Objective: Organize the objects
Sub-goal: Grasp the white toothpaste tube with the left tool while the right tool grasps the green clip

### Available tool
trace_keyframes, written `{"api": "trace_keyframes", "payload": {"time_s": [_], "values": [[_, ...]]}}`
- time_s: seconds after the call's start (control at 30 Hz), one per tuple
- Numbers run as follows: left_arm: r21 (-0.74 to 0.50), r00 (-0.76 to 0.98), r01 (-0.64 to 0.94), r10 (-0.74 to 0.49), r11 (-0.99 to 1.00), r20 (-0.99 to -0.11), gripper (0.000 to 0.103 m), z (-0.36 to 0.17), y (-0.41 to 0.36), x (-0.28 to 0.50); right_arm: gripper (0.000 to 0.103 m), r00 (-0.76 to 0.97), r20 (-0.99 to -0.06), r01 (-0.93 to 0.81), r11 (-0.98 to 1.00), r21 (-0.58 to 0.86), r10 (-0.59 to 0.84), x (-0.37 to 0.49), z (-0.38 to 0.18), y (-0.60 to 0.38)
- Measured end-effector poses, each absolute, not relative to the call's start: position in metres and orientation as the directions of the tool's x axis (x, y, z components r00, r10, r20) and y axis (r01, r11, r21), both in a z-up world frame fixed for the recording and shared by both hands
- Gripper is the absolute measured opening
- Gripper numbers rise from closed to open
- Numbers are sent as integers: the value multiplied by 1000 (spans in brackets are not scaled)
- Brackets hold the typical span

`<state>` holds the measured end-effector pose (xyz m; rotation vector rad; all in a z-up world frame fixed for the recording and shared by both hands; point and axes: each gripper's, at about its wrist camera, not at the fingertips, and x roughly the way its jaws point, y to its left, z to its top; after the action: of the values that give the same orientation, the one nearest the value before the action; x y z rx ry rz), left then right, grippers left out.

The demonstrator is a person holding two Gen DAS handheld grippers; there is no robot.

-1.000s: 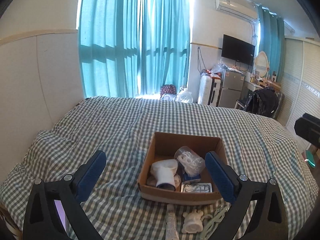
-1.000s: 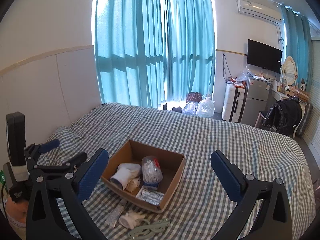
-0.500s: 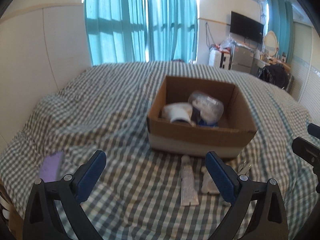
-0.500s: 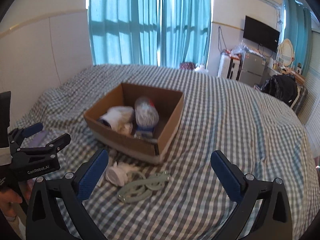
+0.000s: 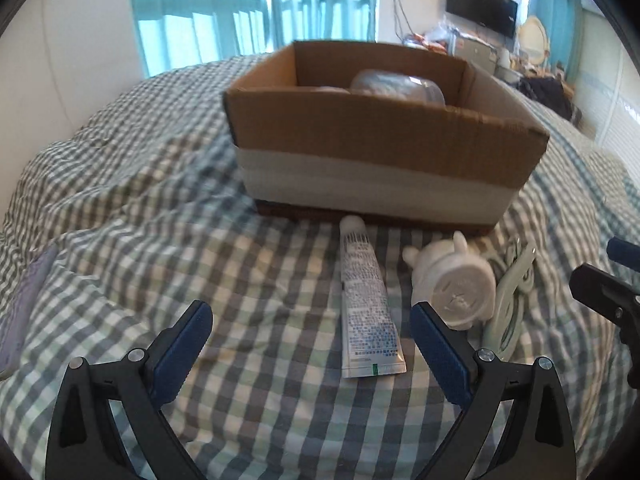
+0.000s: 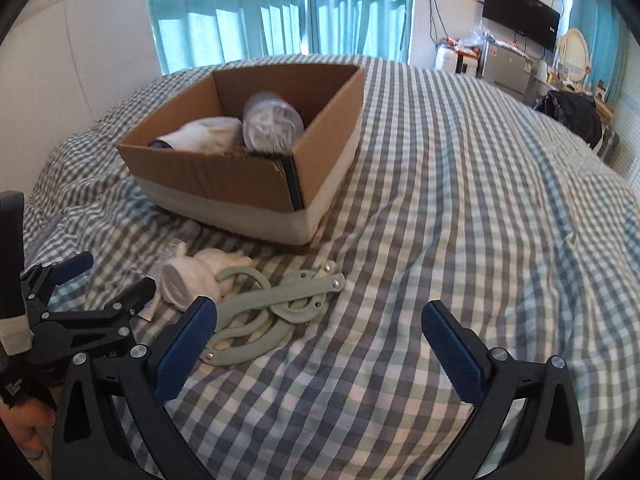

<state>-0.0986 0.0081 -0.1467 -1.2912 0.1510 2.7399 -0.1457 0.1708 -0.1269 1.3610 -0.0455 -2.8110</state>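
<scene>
A cardboard box [image 5: 380, 136] stands on the checked bed; in the right wrist view the box [image 6: 224, 176] holds a clear tub [image 6: 272, 120] and a white item [image 6: 204, 136]. In front of it lie a white tube [image 5: 366, 300], a white figurine [image 5: 456, 280] and a pale green jar-opener tool [image 6: 276, 308]. My left gripper [image 5: 310, 328] is open and empty, low over the bed, with the tube between its fingers. My right gripper [image 6: 320, 332] is open and empty, just right of the green tool. The left gripper also shows in the right wrist view [image 6: 104, 276].
The checked bedspread [image 6: 460, 200] stretches wide to the right of the box. A purple item [image 5: 20, 304] lies at the bed's left edge. Curtains [image 6: 280, 8], a fridge and a TV [image 6: 520, 20] stand beyond the bed.
Both grippers have dropped and moved forward toward the bed; the box and the items in front of it now look much closer. The tube now sits between the left fingers.
</scene>
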Motion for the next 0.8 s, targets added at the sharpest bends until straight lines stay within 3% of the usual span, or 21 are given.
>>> {"api": "trace_keyframes", "payload": {"time_s": [0.1,0.2,0.3,0.33,0.37,0.8], "values": [[50,-627,-151,56,-987,-777,97,-153,11,-105,103,-607,-794,-2,-999,40,-31,-150,-135,174],[42,-607,-175,75,-984,-792,78,-160,16,-114,103,-596,-803,-6,-999,42,-31,-155,-142,175],[43,-596,-217,98,-975,-797,55,-166,25,-120,103,-578,-815,-9,-999,44,-31,-158,-148,175],[44,-596,-234,107,-971,-796,38,-167,28,-121,103,-574,-818,-10,-999,45,-32,-159,-149,175],[47,-597,-245,112,-968,-795,28,-168,31,-121,103,-569,-822,-11,-999,48,-34,-160,-150,174],[-22,-619,-216,154,-976,-770,27,-146,3,-91,103,-516,-853,-1,-996,85,-72,-169,-149,144]]}}
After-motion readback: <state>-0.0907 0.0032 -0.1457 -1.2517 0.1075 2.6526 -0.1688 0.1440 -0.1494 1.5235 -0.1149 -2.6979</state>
